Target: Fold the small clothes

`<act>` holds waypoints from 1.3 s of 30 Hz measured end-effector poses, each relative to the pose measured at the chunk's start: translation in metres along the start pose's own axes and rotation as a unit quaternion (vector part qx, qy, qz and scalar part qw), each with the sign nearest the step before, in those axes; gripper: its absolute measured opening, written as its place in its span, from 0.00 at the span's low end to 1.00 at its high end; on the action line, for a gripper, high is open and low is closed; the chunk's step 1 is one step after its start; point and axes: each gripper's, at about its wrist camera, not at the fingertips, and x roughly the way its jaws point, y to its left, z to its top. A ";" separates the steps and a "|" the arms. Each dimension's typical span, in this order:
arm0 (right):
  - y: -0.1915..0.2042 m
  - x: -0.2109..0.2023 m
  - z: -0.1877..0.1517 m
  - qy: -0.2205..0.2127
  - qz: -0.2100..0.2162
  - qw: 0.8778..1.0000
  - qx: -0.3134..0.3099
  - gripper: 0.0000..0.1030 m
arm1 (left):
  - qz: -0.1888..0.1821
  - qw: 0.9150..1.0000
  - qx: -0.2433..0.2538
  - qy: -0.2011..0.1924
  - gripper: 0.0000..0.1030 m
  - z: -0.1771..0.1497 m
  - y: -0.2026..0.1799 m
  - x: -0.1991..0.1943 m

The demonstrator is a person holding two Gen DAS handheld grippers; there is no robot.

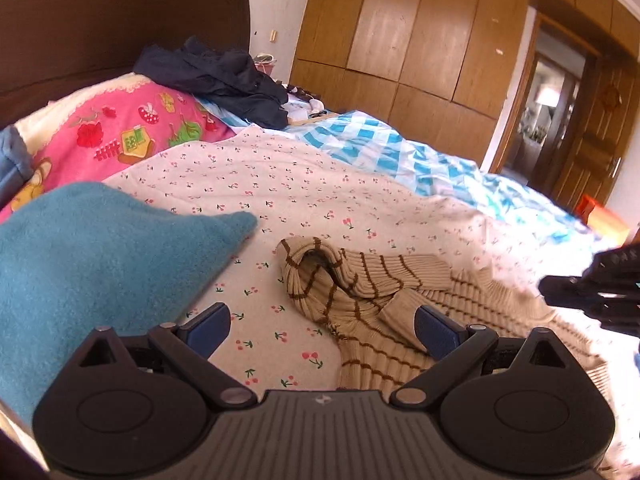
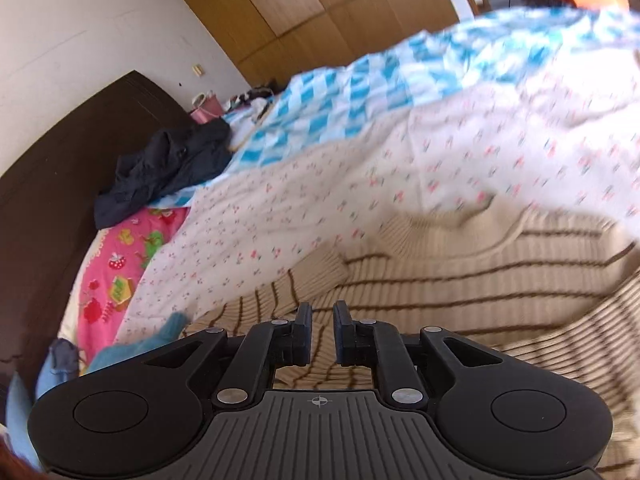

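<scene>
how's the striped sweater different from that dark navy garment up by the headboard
The striped sweater is beige ribbed knit with brown lines; the navy garment is plain dark smooth cloth. The sweater lies spread low on the cherry-print sheet; the navy garment is bunched in a heap on the pink pillow. Both are unfolded.

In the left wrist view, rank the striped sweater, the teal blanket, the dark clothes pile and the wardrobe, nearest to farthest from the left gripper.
From the left gripper:
1. Striped sweater, right by its right finger.
2. Teal blanket, just off to the left.
3. Dark clothes pile, far up the bed by the headboard.
4. Wardrobe, beyond the bed against the back wall.
</scene>
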 end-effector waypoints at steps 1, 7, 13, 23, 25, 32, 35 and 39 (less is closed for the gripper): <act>0.000 0.013 0.001 0.001 0.002 1.000 0.003 0.15 | 0.003 1.000 0.005 -0.001 1.00 -0.002 -0.002 0.003; -0.017 0.093 0.009 0.033 0.019 0.995 0.095 0.35 | -0.006 1.000 0.015 0.011 1.00 -0.010 -0.003 0.025; -0.034 0.132 0.003 0.044 0.031 0.985 0.165 0.36 | 0.002 0.999 -0.003 0.040 1.00 -0.015 0.011 0.041; -0.026 0.136 0.005 0.029 0.023 0.988 0.152 0.13 | -0.004 0.999 0.018 0.044 1.00 -0.018 0.002 0.042; -0.018 0.131 0.009 0.025 0.030 0.988 0.147 0.10 | -0.002 0.999 0.023 0.042 1.00 -0.018 0.001 0.041; 0.012 0.075 0.036 -0.017 0.091 0.988 0.121 0.09 | 0.001 0.999 0.037 0.031 1.00 -0.019 -0.003 0.039; 0.012 0.038 0.043 -0.035 0.105 0.987 0.115 0.09 | -0.002 0.999 0.041 0.024 1.00 -0.020 -0.005 0.037; -0.007 -0.024 0.045 -0.078 0.095 0.986 0.116 0.09 | -0.008 0.999 0.046 0.018 1.00 -0.020 -0.007 0.034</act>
